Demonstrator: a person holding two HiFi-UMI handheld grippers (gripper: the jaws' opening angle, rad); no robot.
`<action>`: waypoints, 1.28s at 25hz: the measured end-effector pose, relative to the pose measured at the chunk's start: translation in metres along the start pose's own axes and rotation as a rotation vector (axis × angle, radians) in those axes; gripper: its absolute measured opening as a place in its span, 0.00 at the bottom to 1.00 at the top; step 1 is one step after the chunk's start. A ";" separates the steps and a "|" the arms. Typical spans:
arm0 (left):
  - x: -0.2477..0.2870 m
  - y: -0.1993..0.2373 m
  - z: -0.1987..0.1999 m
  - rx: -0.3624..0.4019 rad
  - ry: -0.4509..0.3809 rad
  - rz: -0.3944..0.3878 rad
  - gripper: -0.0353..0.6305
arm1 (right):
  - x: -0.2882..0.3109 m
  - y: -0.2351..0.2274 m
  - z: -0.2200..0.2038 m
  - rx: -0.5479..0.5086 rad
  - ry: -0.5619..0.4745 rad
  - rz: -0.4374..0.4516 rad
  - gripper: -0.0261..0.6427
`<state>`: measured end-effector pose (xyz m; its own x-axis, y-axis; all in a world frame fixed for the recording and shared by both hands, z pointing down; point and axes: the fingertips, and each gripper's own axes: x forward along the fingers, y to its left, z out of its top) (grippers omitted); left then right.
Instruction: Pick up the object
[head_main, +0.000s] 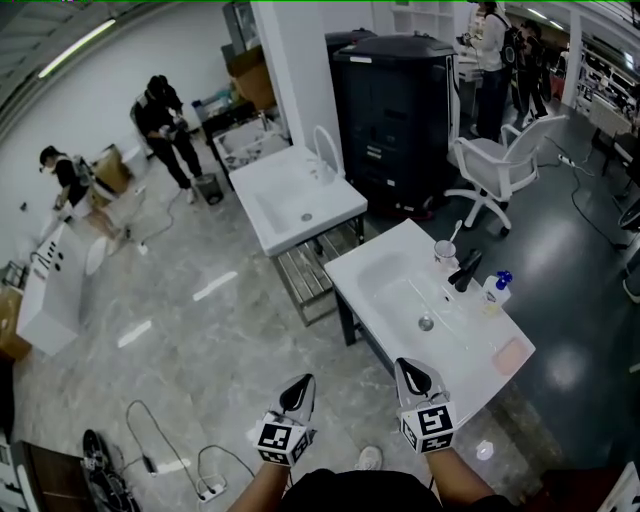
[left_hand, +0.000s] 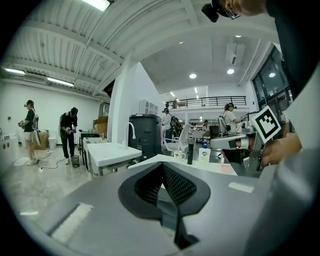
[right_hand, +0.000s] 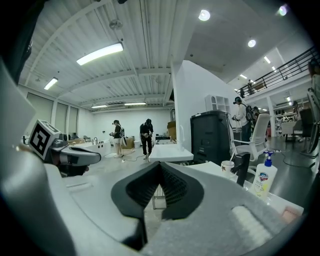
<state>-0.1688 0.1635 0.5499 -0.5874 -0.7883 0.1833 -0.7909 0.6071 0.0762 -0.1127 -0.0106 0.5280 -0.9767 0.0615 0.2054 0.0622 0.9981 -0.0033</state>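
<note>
Left tongs and right tongs both pinched together, empty, just short of the counter; pickup not started, target possibly the soap bottle on it.

Sink counter: cup, black faucet, soap bottle along its far right edge | pink pad at its right corner | right gripper at its near edge | left gripper beside it, over floor
</note>
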 end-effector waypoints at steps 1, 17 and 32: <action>0.005 -0.001 0.001 0.001 0.000 -0.004 0.08 | 0.001 -0.005 0.001 0.003 -0.001 -0.003 0.04; 0.119 -0.017 0.017 0.023 0.020 -0.154 0.08 | 0.015 -0.106 0.018 0.174 -0.042 -0.143 0.04; 0.281 -0.056 0.065 0.141 0.060 -0.520 0.08 | 0.041 -0.209 0.035 0.231 -0.069 -0.447 0.04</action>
<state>-0.3007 -0.0990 0.5339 -0.1043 -0.9716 0.2124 -0.9925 0.1154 0.0402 -0.1732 -0.2166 0.5025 -0.9092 -0.3798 0.1707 -0.4047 0.9025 -0.1475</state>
